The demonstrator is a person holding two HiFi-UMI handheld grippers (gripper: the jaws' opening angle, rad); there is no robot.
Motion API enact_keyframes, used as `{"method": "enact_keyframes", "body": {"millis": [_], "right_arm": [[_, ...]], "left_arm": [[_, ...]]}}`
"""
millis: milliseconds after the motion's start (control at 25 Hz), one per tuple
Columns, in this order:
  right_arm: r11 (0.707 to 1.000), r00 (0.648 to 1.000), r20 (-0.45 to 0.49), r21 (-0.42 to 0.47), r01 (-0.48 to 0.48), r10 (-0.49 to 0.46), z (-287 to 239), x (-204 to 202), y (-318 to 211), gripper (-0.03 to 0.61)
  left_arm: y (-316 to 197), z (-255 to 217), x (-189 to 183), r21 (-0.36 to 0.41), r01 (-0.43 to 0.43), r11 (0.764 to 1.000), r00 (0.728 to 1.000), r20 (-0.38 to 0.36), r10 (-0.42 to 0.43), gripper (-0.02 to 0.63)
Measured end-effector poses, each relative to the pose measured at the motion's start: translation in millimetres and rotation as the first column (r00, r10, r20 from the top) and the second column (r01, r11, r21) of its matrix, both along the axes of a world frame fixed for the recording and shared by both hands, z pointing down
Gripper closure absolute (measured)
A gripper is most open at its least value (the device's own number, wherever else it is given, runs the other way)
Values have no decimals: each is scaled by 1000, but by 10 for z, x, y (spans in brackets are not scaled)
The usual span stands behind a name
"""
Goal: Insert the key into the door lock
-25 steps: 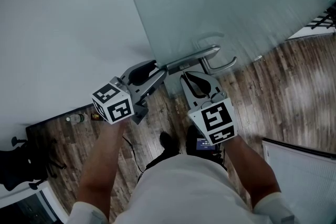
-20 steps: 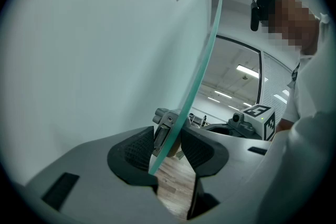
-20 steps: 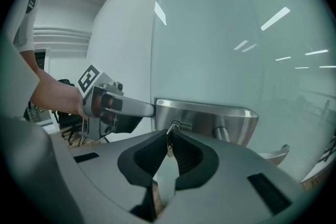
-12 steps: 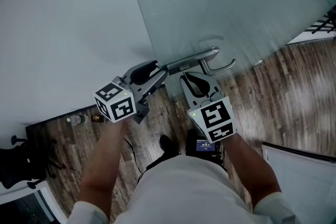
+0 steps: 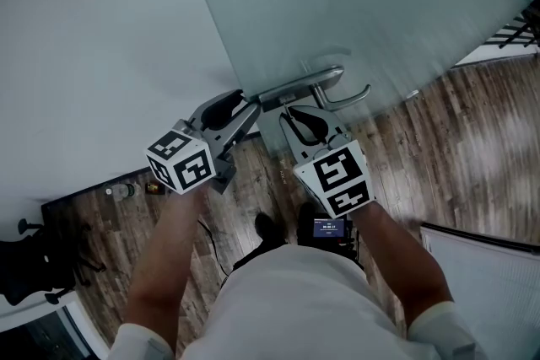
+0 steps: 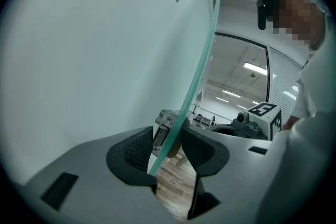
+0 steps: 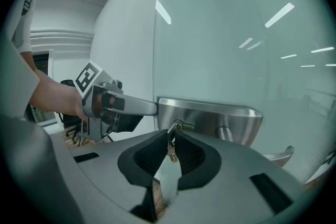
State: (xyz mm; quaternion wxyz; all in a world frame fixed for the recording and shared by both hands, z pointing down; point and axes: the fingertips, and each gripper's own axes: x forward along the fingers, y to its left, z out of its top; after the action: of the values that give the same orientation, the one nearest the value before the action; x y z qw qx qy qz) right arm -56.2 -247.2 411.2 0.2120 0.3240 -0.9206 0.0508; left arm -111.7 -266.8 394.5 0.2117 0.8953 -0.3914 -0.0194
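**Key tip at the keyhole, blade lined up with the lock**

Wood-look plank floor (image 5: 472,131) runs under a frosted glass door (image 5: 354,4) that stands beside a plain white wall (image 5: 84,29). At the door's edge sits a brushed-steel lock plate (image 7: 210,115), smooth and round-cornered. A curved lever handle (image 5: 346,101) sits at the end of the plate away from the wall.

The right gripper (image 7: 171,147) is just below and in front of the lock plate. Its ribbed black pads are clamped on a small metal key (image 7: 170,152). The key's long axis runs forward and upward along the jaws. Its tip is right at the keyhole (image 7: 179,126), near the plate's wall-side end, and I cannot tell whether it has entered. The coming move looks like a straight push along that axis. A slight tilt would likely make the blade scrape the hard steel face.

The left gripper (image 6: 168,149) reaches the lock plate from the wall side. Its jaws have just been opening and stand wide. The thin greenish door edge and the lock case lie between them, with no pad visibly pressing on either. It is just as near the lock, but the right gripper is the one carrying the key.
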Motion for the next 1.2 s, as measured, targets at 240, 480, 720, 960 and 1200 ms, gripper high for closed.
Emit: {"method": "enact_keyframes", "body": {"millis": [240, 480, 720, 960, 1200], "right_arm": [[1000, 1000, -20, 7, 12, -11, -15, -26, -5, 549], [1000, 1000, -12, -5, 25, -25, -15, -18, 14, 548], [1000, 1000, 7, 11, 29, -29, -73, -32, 31, 532], [1000, 1000, 27, 14, 2, -2, -123, 53, 53, 499], [999, 998, 46, 19, -33, 32, -183, 159, 76, 499]], "left_arm": [[-2, -38, -25, 16, 41, 999, 999, 21, -42, 448], [16, -57, -35, 30, 58, 998, 998, 19, -59, 448], [47, -136, -105, 57, 74, 996, 997, 7, -75, 448], [125, -182, -135, 65, 97, 993, 995, -17, -96, 448], [220, -242, -195, 79, 122, 989, 992, -52, -118, 450]]}}
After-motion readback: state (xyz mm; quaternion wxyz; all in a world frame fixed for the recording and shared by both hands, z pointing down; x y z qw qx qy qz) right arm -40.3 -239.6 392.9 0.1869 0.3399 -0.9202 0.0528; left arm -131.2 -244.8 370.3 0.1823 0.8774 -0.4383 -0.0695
